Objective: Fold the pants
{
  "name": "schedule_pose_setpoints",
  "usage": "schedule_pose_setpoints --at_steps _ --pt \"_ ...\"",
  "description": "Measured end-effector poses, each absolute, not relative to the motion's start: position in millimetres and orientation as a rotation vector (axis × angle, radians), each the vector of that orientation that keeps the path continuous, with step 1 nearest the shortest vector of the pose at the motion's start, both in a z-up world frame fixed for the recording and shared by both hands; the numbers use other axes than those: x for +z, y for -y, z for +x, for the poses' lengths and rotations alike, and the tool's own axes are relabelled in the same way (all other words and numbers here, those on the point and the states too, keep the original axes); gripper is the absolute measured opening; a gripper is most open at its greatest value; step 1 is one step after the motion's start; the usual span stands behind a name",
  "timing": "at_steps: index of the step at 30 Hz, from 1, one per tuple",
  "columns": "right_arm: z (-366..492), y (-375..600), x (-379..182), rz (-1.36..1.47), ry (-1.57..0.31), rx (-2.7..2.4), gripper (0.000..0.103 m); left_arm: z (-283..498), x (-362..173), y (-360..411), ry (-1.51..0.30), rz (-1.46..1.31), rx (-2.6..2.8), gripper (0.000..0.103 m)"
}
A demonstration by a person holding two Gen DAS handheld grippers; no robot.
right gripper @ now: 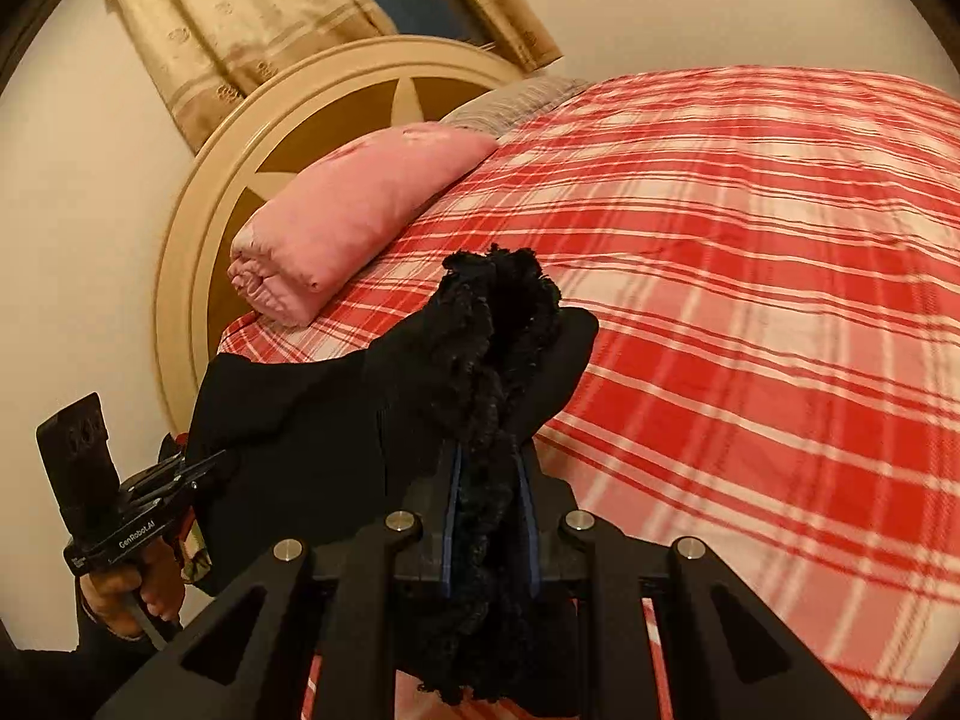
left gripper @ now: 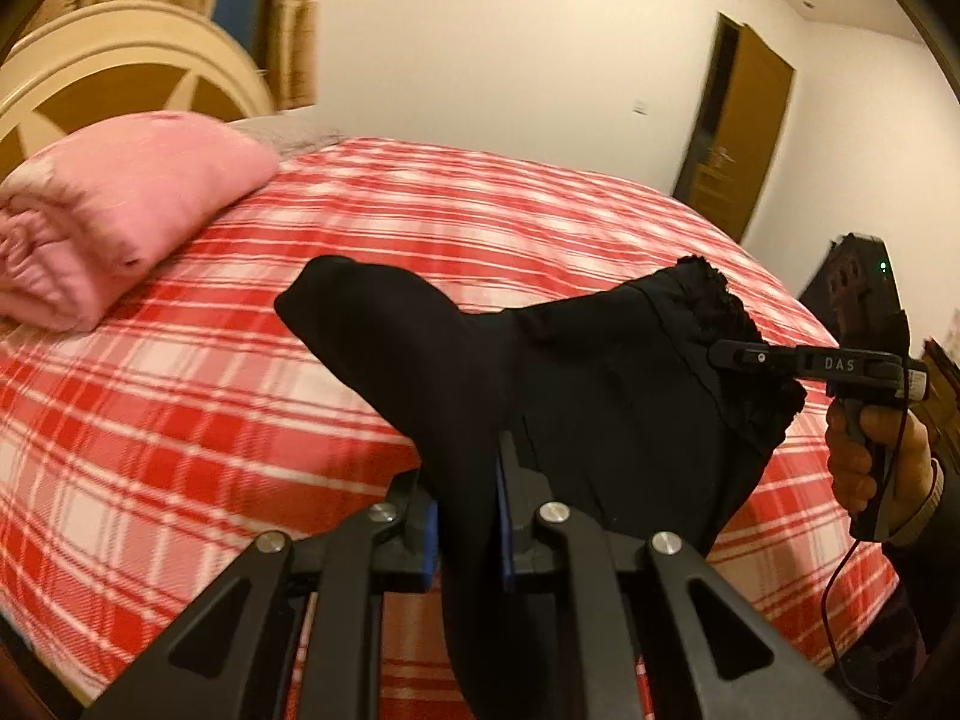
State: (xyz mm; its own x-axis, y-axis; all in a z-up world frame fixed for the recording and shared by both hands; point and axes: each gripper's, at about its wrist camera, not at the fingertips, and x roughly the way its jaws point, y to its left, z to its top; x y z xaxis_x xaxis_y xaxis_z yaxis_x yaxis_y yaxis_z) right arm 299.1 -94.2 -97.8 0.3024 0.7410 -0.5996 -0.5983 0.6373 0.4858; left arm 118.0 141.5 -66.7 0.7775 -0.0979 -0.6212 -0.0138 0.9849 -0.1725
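Pants (left gripper: pixel 600 372): black, lifted above the red plaid bed (left gripper: pixel 240 396), stretched between both grippers.
Left gripper (left gripper: pixel 468 516): fingers clenched on smooth black cloth.
Right gripper (right gripper: pixel 489 504): fingers clenched on the frilly edge.
Pink folded blanket (right gripper: pixel 360 222): on the bed near the headboard (right gripper: pixel 198 228).
Hidden: fingertips buried in cloth; pants' shape unreadable.

A bed (left gripper: pixel 420 228) carries everything here, covered edge to edge by a red and white plaid blanket (right gripper: pixel 750 252). At its far left end, just in front of a round cream headboard (right gripper: pixel 198 210), lies a rolled pink blanket (left gripper: pixel 120 204). A grey patch of bedding (right gripper: pixel 516 96) shows beside the pink roll at the head.
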Motion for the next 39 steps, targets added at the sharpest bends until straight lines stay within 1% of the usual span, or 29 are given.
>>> schedule_pose_setpoints --at_steps 14,30,39 --pt "321 73 -122 0.16 -0.966 0.887 0.017 112 -92 -185 -0.718 -0.23 0.009 0.015" --pt "332 66 -137 0.139 -0.993 0.863 0.017 119 -114 -199 -0.769 -0.251 -0.011 0.015" --pt "340 63 -152 0.14 -1.022 0.833 0.017 125 -126 -205 -0.777 -0.252 -0.017 0.021"
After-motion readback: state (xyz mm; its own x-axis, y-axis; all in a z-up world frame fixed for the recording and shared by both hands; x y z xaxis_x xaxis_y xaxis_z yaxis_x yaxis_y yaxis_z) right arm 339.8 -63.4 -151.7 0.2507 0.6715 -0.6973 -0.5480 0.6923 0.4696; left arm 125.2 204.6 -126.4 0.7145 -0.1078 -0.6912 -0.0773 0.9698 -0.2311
